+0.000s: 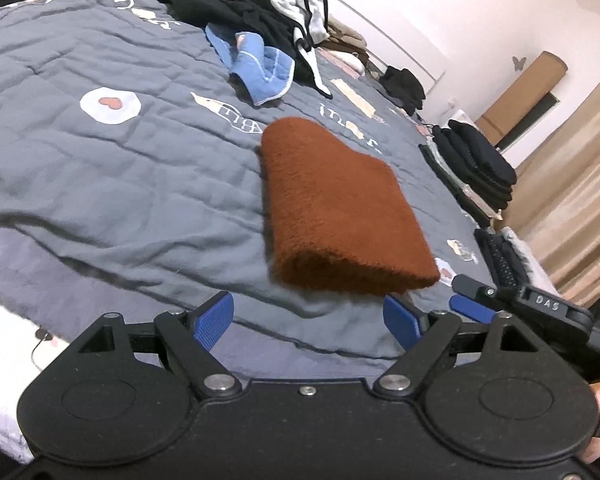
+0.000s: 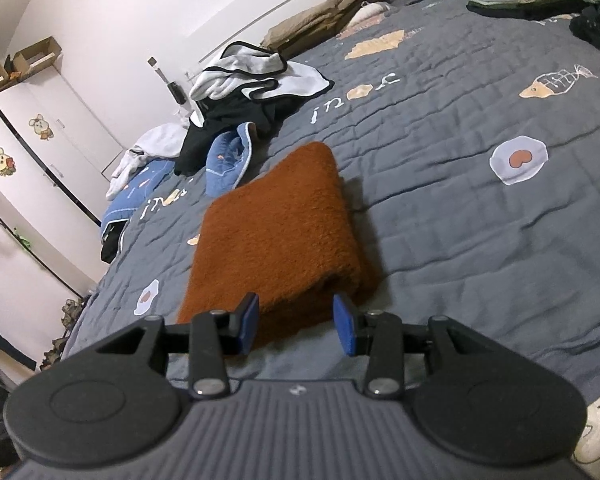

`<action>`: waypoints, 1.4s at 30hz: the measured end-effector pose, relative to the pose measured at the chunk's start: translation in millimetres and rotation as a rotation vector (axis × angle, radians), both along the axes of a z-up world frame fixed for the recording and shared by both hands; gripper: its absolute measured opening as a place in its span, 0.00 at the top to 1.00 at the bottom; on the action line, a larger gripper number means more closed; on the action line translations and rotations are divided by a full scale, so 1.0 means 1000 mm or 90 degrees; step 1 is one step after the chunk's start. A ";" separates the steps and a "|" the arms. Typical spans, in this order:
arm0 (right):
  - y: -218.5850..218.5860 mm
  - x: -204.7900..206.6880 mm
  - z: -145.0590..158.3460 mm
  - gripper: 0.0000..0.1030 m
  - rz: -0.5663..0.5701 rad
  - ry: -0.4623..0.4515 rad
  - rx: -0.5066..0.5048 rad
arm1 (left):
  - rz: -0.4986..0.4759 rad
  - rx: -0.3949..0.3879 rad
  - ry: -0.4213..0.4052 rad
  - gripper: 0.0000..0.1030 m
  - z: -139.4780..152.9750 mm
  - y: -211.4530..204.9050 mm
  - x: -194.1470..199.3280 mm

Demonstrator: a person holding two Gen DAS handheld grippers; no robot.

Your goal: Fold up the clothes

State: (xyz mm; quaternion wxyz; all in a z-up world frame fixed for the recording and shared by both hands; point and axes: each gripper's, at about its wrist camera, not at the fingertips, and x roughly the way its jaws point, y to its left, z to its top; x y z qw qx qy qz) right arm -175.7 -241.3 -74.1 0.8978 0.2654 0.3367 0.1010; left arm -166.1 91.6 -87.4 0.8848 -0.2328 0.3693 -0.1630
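Garment: the rust-brown knit lies folded into a thick oblong on the grey quilt, its near open end just ahead of both of your grippers.

How it will handle: judging by the fuzzy, thick pile, it is soft, light and floppy. It should compress easily and sag from any single grip point, and the layers may slide apart if you lift only the top one.

Where to hold: take the stacked layers at the near end, 1 gripper toward each corner, with the lower finger slid under the bottom layer so the whole fold comes up together.

Left gripper: your left gripper hangs low over the quilt at the bed's near edge, its blue pads spread wide and holding nothing. The knit's near end sits above and to the right of the gap, close to the right pad.

Right gripper: your right gripper points straight along the knit, fingers parted and empty, with the near edge of the fold just beyond and between the pads. Whether the pads touch the fabric, you cannot tell.

Pose: both tools are angled slightly downward, aimed at the same end from either side, the right one visible at the left view's right edge.

Rest of the bed: an unfolded heap of black, white and blue clothes waits farther back, and a stack of dark folded clothes sits at the far right edge.
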 end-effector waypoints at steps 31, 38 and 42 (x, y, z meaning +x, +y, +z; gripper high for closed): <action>0.017 -0.004 0.024 0.61 0.020 -0.027 -0.044 | -0.042 0.123 -0.111 0.21 0.012 -0.051 -0.016; 0.003 0.005 0.026 0.60 -0.012 -0.020 -0.053 | -0.041 0.120 -0.123 0.21 0.015 -0.064 -0.018; -0.006 0.002 0.032 0.60 -0.015 -0.038 -0.076 | -0.044 0.110 -0.130 0.21 0.020 -0.072 -0.023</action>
